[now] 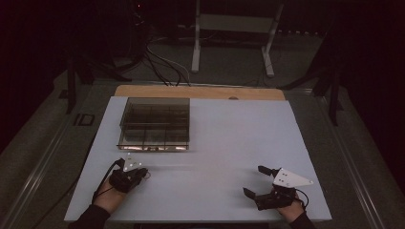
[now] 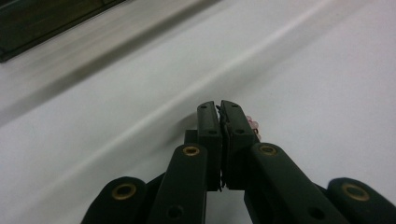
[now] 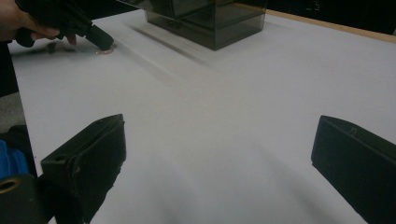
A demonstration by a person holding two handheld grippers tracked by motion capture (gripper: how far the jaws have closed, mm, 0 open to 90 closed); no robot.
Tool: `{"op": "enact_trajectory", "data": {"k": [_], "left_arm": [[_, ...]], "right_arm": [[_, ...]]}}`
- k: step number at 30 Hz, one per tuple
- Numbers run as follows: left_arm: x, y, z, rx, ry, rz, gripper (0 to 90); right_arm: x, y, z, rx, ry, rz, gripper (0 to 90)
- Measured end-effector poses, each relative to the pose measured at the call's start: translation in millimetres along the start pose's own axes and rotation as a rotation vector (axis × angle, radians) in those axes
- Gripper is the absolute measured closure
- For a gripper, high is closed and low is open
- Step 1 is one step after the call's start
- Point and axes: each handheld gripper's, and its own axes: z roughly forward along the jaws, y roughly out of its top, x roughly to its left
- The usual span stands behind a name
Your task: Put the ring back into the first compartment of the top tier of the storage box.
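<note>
Two forearms in dark sleeves enter from the near edge of a white-topped bench (image 1: 215, 138), each hand holding a black two-jaw gripper.

At near left, the left gripper (image 1: 142, 171) lies low over the bench with its tip pointing right. In the left gripper view its jaws stand pressed together, and a small pale pink object (image 2: 252, 125) peeks out just beside the right jaw near the tip. Whether the jaws pinch this object or merely rest beside it cannot be told. In the right gripper view the same left gripper tip touches down on the bench at a small pale round thing, too blurred to make out further.

At near right, the right gripper (image 1: 256, 180), topped by a grey three-cornered plate, points left across the bench. Its jaws are spread wide apart with nothing between them, and bare white bench shows in the gap in the right gripper view.

On the far left part of the bench sits a dark, smoky see-through plastic box (image 1: 154, 123) divided into compartments. It stands just beyond the left gripper and well apart from the right one.

Beyond the bench, on a dim floor, lie black cables (image 1: 160, 64) and the white legs of a stand (image 1: 196, 47).
</note>
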Motion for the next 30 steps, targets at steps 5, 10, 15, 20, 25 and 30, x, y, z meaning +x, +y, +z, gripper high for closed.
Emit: {"op": "enact_trajectory", "data": {"k": [5, 10, 15, 20, 25, 30], "left_arm": [[0.9, -0.7, -1.6, -0.001, -0.022, -0.006, 90.0], [-1.4, -0.4, -3.8, 0.002, -0.04, 0.007, 90.0], [-4.2, 3.6, -8.9, -0.007, -0.065, 0.019, 90.0], [-3.7, 4.8, -12.8, -0.03, -0.096, 0.004, 90.0], [-3.1, 5.8, -17.2, -0.034, -0.101, 0.008, 90.0], [-3.2, 7.1, -19.6, -0.042, -0.127, 0.003, 90.0]], "right_arm": [[-0.8, -0.2, -0.1, -0.002, -0.004, 0.004, 2.9], [-0.6, 0.0, -0.5, -0.009, -0.015, 0.0, 3.0], [-1.0, -0.3, -0.2, -0.006, -0.017, 0.006, 2.9], [-0.8, -0.6, 0.5, 0.0, -0.022, 0.001, 2.9], [-0.2, -0.4, 0.3, -0.001, -0.025, -0.005, 2.9], [0.0, -0.7, 0.6, 0.002, -0.026, -0.011, 2.9]]}}
